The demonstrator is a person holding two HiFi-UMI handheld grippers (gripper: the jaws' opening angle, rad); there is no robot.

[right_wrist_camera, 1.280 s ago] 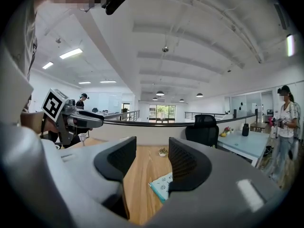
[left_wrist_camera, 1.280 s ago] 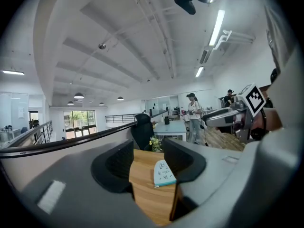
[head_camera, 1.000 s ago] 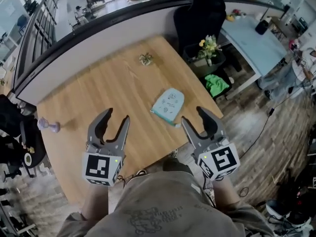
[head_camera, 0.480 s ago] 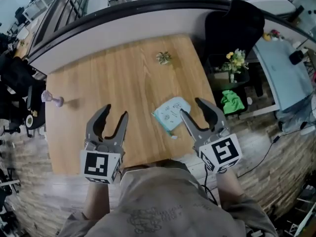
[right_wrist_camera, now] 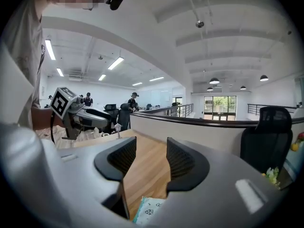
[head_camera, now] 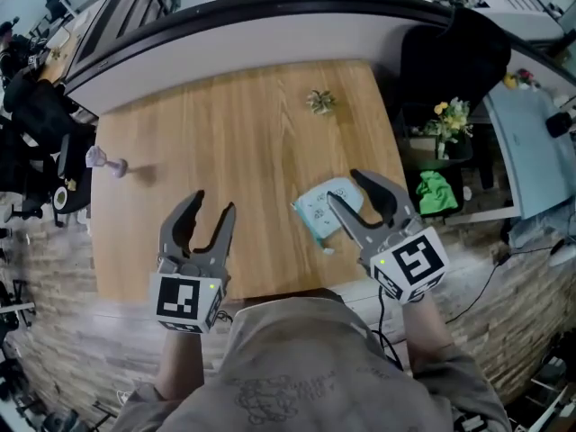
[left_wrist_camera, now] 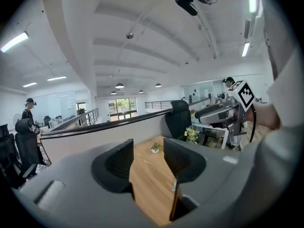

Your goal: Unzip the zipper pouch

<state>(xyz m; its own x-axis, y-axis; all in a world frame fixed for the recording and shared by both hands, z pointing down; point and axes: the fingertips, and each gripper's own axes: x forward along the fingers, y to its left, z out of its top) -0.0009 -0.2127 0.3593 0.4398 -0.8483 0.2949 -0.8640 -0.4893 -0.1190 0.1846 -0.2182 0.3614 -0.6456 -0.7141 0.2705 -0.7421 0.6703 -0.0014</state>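
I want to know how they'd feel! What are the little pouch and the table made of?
The zipper pouch looks like soft cloth, matte pale mint with small printed pictures; coated fabric is possible. The table looks like wood or wood-look laminate: light brown, long straight grain lines, smooth surface.

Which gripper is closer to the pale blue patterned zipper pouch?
Right. The right gripper hangs over the pale blue pouch; the left gripper sits well off to its left.
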